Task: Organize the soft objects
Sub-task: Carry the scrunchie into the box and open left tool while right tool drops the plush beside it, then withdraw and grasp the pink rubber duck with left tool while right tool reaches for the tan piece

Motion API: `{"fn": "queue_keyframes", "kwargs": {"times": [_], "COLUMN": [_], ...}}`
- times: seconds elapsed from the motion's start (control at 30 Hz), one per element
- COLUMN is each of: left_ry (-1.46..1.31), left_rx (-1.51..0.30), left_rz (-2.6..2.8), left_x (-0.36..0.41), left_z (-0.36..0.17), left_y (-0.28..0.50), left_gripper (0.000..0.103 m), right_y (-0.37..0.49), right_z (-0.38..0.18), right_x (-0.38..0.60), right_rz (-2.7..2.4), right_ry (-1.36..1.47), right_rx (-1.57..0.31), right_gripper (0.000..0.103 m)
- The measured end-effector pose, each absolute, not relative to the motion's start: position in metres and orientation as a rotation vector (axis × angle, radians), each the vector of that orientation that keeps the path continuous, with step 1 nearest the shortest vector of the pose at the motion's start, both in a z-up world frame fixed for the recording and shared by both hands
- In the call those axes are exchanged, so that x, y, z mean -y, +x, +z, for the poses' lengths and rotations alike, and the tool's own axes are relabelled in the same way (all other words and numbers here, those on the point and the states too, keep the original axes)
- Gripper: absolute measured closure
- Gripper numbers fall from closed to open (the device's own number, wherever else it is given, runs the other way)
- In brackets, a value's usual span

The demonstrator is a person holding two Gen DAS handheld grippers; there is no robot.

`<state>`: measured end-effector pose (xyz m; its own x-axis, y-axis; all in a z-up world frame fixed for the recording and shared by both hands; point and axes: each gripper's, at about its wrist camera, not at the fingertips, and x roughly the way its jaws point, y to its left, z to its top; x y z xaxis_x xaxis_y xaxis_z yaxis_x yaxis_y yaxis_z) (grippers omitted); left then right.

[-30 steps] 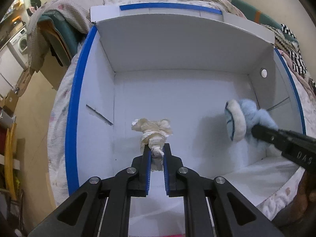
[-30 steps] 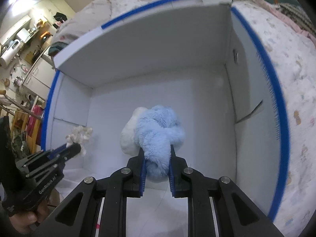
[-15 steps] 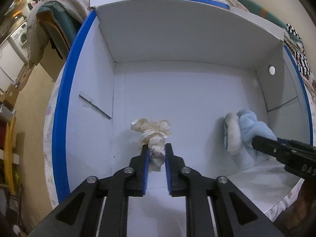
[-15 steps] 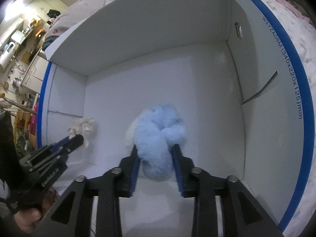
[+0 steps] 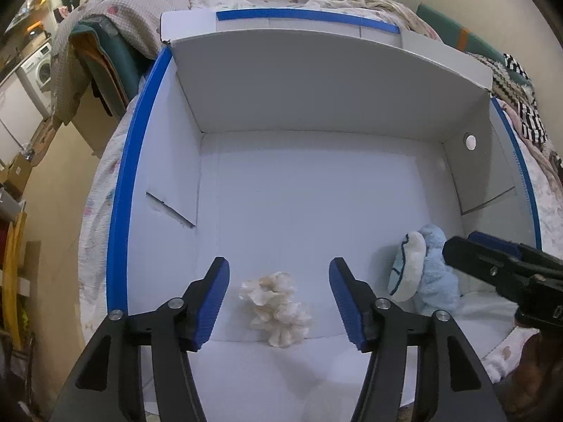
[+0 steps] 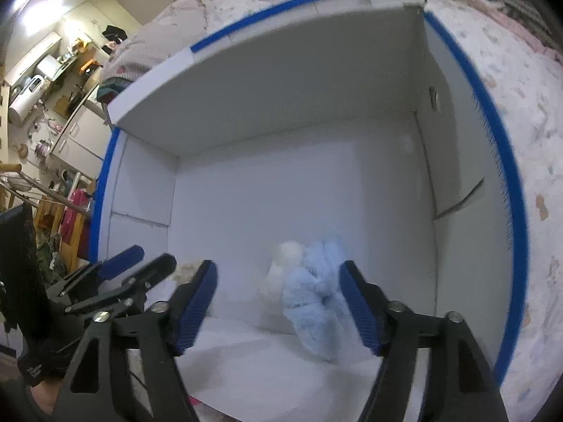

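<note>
Two soft items in box (image 5: 316,81): cream ruffle (image 5: 274,307), seemingly blue plush (image 6: 316,295).

I see the cream ruffled scrunchie (image 5: 275,307) sitting loose on the floor of the white box (image 5: 316,193), bunched into a crumpled, frilly lump near the front edge, touching nothing else. Well apart from it, toward the box's right side, the blue plush toy (image 5: 434,274) lies slumped on the same floor near the right wall; its fur is fluffy pale blue, with a white oval patch outlined in dark blue facing left. In my right wrist view the plush (image 6: 313,299) appears blurred, pale blue with a whitish part on its left.
</note>
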<state>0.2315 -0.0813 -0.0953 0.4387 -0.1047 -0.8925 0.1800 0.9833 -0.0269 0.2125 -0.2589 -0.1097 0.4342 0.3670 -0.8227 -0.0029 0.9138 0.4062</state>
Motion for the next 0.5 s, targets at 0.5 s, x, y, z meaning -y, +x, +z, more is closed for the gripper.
{"fn": "queue_keyframes", "kwargs": {"times": [0.5], "left_ry": [0.078], "left_rx": [-1.002], "left_rz": [-0.154], "left_x": [0.067], "left_z": [-0.067], "left_y": [0.212], "left_gripper": [0.039], "right_y": [0.192], "right_z": [-0.082], "right_x": [0.275], "right_rz": [0.178], "right_ry": [0.430], "right_rx": [-0.921], "right_gripper": [0.000]}}
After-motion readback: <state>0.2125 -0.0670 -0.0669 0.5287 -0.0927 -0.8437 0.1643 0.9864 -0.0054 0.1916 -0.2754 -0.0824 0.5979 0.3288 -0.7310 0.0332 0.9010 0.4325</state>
